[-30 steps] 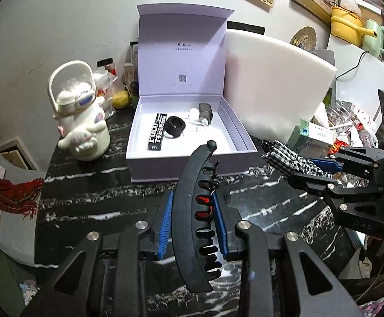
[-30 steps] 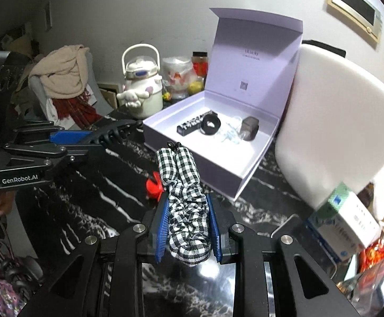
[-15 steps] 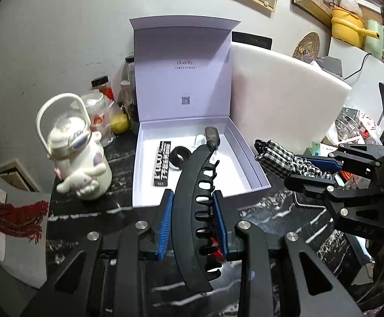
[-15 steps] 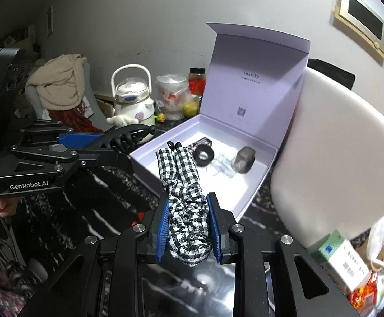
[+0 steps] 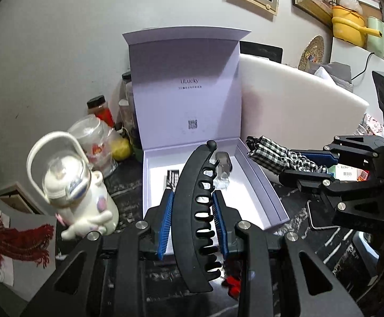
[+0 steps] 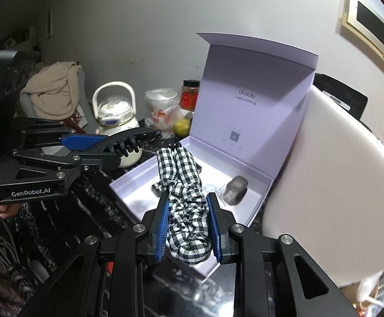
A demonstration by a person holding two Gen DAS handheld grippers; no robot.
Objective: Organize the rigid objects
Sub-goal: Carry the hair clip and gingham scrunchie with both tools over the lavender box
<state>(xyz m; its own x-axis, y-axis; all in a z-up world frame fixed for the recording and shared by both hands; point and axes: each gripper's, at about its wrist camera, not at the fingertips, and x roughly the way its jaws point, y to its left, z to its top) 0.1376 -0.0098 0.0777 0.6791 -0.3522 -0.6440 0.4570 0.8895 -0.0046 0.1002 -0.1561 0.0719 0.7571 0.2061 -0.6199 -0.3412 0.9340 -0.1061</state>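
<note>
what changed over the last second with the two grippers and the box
Both grippers have come forward and a little up toward the open lilac box: the left gripper, carrying the black hair clip, now has its tip over the box interior, and the right gripper, carrying the checkered scrunchie, is over the front edge. Nothing was grasped or released. Both grips and the items already in the box are unchanged.

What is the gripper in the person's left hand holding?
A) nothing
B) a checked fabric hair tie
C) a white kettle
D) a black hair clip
D: the left gripper has its blue pads shut on the long black hair clip.
</note>
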